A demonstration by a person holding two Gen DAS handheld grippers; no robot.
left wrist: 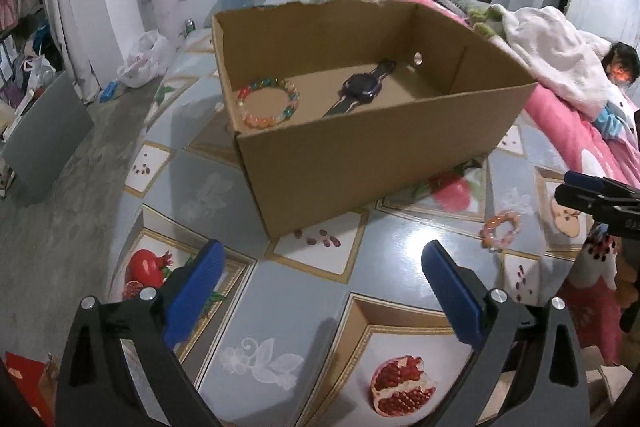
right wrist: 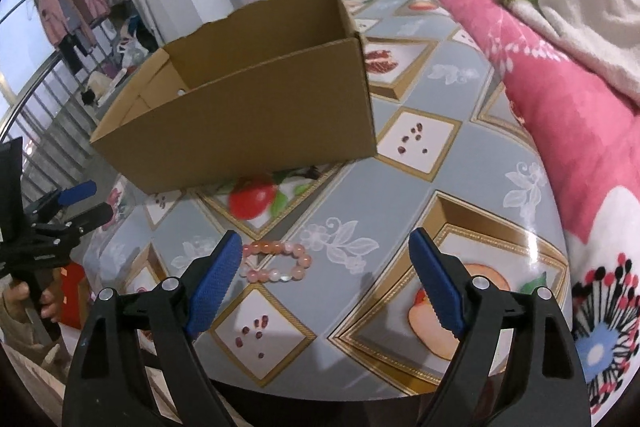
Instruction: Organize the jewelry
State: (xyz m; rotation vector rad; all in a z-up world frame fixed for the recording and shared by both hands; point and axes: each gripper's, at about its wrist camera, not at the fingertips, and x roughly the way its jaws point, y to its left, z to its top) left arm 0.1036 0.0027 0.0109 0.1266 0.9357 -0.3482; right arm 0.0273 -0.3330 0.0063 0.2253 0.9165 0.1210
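Cardboard box (left wrist: 384,163): brown, open-topped; holds multicoloured bead bracelet (left wrist: 269,103), black wristwatch (left wrist: 362,89).
Pink bead bracelet (right wrist: 276,262): on tablecloth (right wrist: 400,187).
Left gripper (left wrist: 320,291): agape, empty.
Right gripper (right wrist: 326,279): agape, empty.

Pink bead bracelet (right wrist: 276,262) lies before the cardboard box (right wrist: 256,115).

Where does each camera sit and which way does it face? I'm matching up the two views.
Left wrist: on the left claw, angled down into the cardboard box holding a watch and colourful bracelet; right claw at the edge.
Right wrist: on the right claw, angled down at the pink bracelet; left claw and a hand show.
Shared: box, pink bracelet, patterned table.
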